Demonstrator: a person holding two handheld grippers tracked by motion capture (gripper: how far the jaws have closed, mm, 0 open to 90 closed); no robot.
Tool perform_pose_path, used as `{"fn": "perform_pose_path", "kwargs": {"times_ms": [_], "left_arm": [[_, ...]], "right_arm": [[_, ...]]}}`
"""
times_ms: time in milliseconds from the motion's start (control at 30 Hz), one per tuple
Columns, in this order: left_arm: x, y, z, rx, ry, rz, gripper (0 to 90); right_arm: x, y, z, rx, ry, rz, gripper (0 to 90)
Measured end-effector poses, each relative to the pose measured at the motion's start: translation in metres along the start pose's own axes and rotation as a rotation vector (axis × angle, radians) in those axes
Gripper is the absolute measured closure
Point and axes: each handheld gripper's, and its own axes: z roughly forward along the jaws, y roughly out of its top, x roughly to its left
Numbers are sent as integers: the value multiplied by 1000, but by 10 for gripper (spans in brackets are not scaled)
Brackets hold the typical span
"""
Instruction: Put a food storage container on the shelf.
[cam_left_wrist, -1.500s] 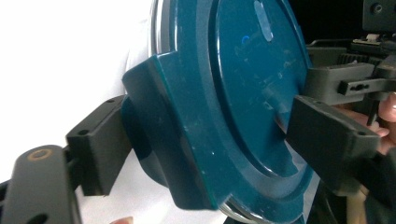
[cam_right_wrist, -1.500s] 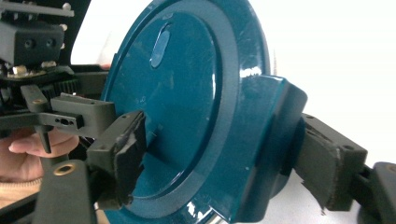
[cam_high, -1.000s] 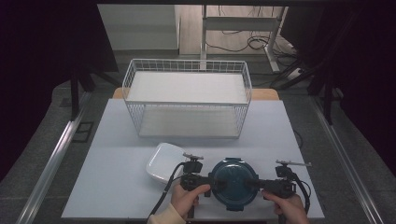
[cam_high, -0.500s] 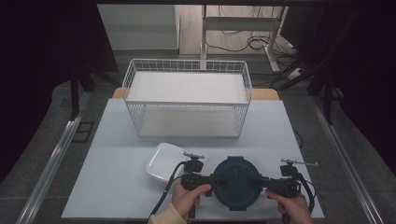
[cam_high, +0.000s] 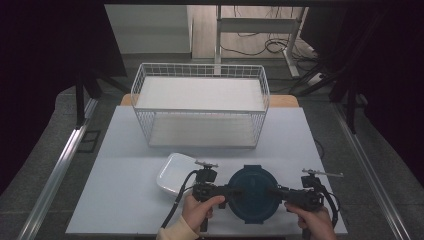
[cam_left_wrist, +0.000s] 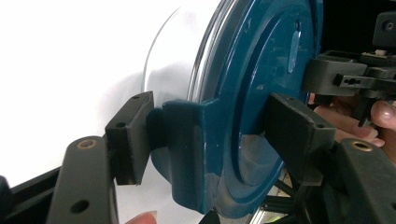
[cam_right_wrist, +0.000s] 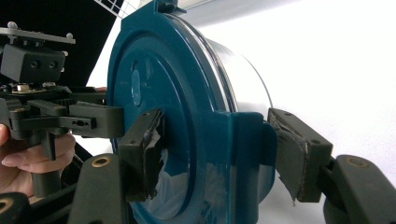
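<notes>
A round clear container with a dark blue lid (cam_high: 254, 192) stands near the table's front edge. My left gripper (cam_high: 231, 192) grips it from the left and my right gripper (cam_high: 278, 192) from the right. In the left gripper view my left gripper (cam_left_wrist: 215, 135) has one pad (cam_left_wrist: 130, 135) on the blue side latch (cam_left_wrist: 187, 149) and the other on the lid top. In the right gripper view my right gripper (cam_right_wrist: 219, 151) clamps the opposite latch (cam_right_wrist: 243, 154) the same way. Both pairs of jaws have just been closing onto these latches.
A white dish (cam_high: 175, 172) lies just left of the container, behind my left gripper. A white wire basket (cam_high: 200, 127) stands at the back of the white table (cam_high: 125, 150). Dark floor and metal rails flank the table.
The container has shifted slightly to the right and the glare on its lid has gone. Both hands have stayed at its sides.
</notes>
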Motion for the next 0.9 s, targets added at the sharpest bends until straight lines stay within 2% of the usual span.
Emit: {"fn": "perform_pose_path", "kwargs": {"times_ms": [500,900], "left_arm": [[-7,5,-11,-23,8,20,344],[-11,14,-29,-51,3,28,344]], "right_arm": [[10,4,-4,-21,10,-21,385],[27,17,-5,-36,10,-58,385]]}}
